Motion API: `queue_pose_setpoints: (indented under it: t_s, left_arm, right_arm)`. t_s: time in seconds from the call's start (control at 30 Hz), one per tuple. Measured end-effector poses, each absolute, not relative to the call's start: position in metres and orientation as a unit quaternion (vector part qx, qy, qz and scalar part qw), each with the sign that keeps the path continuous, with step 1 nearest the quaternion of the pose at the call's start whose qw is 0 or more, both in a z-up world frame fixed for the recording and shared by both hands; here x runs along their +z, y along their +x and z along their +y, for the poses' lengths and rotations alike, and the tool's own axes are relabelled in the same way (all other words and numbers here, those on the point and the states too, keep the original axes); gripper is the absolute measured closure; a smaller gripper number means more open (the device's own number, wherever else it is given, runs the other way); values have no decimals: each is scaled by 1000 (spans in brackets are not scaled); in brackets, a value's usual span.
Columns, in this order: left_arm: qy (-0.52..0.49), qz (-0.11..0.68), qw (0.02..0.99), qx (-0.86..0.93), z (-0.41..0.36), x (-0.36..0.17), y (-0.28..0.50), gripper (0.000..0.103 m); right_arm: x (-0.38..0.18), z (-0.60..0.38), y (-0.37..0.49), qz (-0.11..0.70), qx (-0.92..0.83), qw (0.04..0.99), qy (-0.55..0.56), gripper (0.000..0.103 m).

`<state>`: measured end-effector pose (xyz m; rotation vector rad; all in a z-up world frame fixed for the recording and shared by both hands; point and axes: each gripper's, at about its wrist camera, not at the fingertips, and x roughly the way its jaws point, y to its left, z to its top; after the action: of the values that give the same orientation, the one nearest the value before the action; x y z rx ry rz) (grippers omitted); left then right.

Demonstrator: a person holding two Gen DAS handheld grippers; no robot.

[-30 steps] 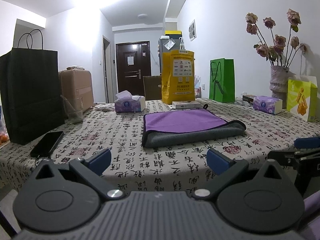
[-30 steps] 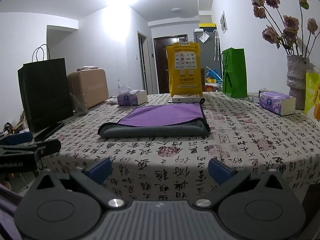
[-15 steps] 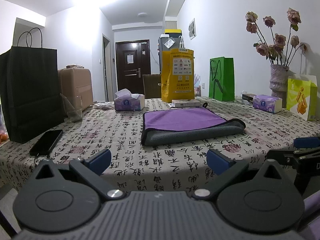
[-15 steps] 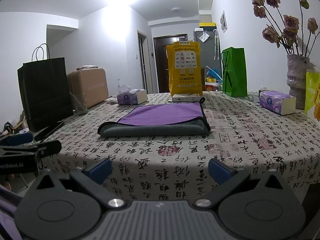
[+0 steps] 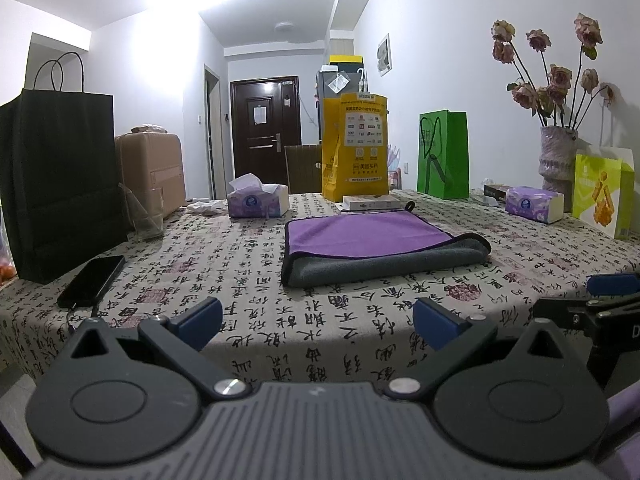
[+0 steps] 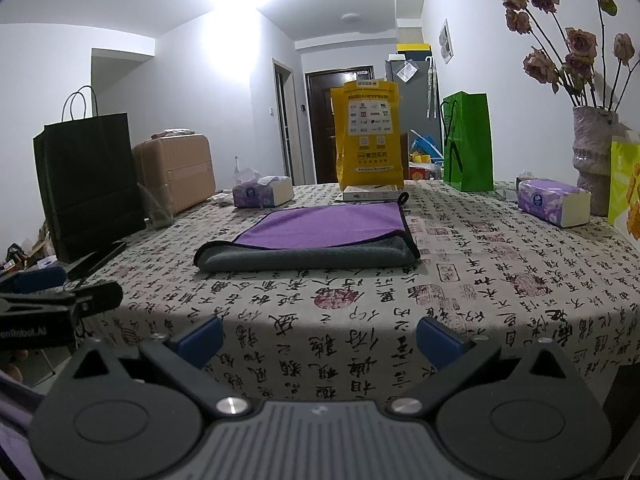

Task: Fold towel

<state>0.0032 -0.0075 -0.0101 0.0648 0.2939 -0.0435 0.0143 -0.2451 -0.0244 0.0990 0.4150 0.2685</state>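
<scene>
A purple and grey towel (image 5: 376, 246) lies folded flat in the middle of the table, grey fold edge facing me; it also shows in the right wrist view (image 6: 316, 236). My left gripper (image 5: 318, 324) is open and empty, held off the table's front edge, well short of the towel. My right gripper (image 6: 320, 338) is open and empty, also back at the front edge. Each gripper shows at the side of the other's view: the right gripper (image 5: 600, 300), the left gripper (image 6: 52, 292).
A black paper bag (image 5: 60, 184), a phone (image 5: 92, 280) and a glass (image 5: 148, 216) stand at left. Tissue packs (image 5: 258, 202) (image 5: 534, 204), a yellow bag (image 5: 356, 152), a green bag (image 5: 444, 156), a flower vase (image 5: 558, 156) and a small box (image 5: 370, 202) ring the far side.
Both grippers have lowered very slightly; the towel and everything on the table stay as they were.
</scene>
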Motion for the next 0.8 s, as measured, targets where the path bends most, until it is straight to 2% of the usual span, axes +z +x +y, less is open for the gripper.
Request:
queue_pose_setpoints:
  t_s: [0.8]
  left_arm:
    - [23, 169, 985, -2, 5, -7, 48, 0]
  right_arm:
    - [-19, -253, 37, 179, 106, 977, 40, 0]
